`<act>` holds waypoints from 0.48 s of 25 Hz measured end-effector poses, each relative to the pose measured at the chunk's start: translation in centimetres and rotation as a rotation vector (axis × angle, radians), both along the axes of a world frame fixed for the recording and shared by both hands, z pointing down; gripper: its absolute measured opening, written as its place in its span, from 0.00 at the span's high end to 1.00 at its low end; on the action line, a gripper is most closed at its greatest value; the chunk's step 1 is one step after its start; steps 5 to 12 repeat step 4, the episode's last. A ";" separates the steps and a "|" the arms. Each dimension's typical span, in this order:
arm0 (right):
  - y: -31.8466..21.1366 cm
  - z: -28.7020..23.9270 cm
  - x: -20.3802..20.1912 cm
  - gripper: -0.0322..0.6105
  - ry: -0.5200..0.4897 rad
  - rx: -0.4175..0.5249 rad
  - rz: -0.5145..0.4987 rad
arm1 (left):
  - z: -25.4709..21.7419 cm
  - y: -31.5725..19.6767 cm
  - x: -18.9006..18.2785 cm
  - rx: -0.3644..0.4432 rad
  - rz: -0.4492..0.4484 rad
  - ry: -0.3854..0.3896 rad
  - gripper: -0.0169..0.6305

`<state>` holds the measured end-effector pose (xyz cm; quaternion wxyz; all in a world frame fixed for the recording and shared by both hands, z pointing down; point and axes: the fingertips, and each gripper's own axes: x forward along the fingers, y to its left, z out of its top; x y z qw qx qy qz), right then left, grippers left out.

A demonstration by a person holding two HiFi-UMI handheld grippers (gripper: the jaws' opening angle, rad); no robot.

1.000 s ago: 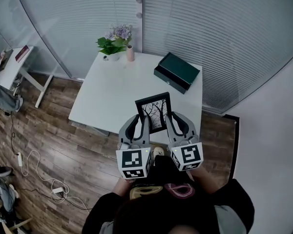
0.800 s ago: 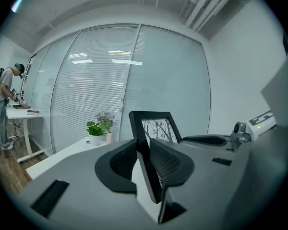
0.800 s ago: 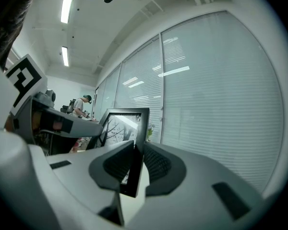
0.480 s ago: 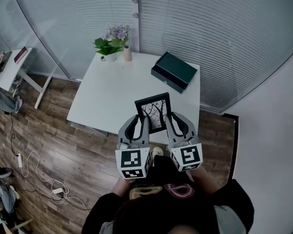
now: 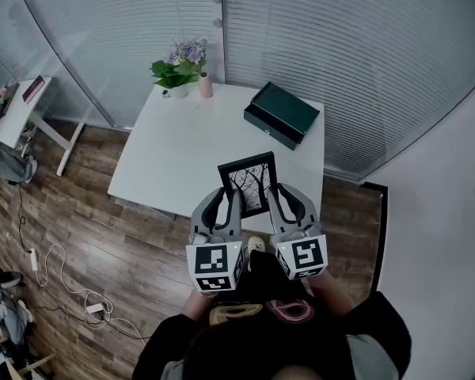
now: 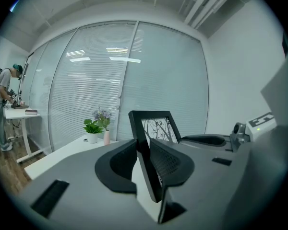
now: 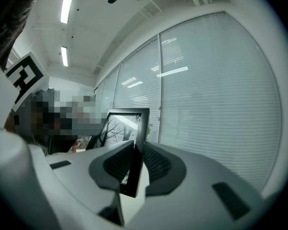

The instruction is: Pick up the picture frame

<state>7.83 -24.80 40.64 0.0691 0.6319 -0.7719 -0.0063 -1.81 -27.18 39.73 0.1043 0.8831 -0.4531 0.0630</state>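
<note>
A black picture frame point(image 5: 248, 182) with a bare-tree print hangs in the air over the near edge of the white table point(image 5: 182, 149), held between both grippers. My left gripper point(image 5: 232, 194) is shut on the frame's left side rail point(image 6: 145, 152), which runs between the pads in the left gripper view. On the right side rail point(image 7: 136, 164) my right gripper point(image 5: 272, 191) is shut in the same way. The frame point(image 7: 122, 128) stands upright and tilted a little, its picture facing the person.
A dark green box point(image 5: 283, 114) lies at the table's far right corner. A potted plant with lilac flowers point(image 5: 176, 71) and a small pink vase point(image 5: 205, 86) stand at the far left corner. Blinds cover the glass wall behind. A side desk point(image 5: 16, 109) and floor cables point(image 5: 63, 291) are at left.
</note>
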 end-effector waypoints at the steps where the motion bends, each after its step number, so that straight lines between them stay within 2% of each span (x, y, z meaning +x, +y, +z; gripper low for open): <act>1: 0.0 0.0 0.0 0.84 0.000 0.001 -0.001 | 0.0 0.0 0.0 0.001 0.000 -0.001 0.83; 12: -0.1 0.1 0.3 0.84 -0.002 0.002 0.002 | 0.1 -0.1 0.3 0.002 0.005 -0.007 0.83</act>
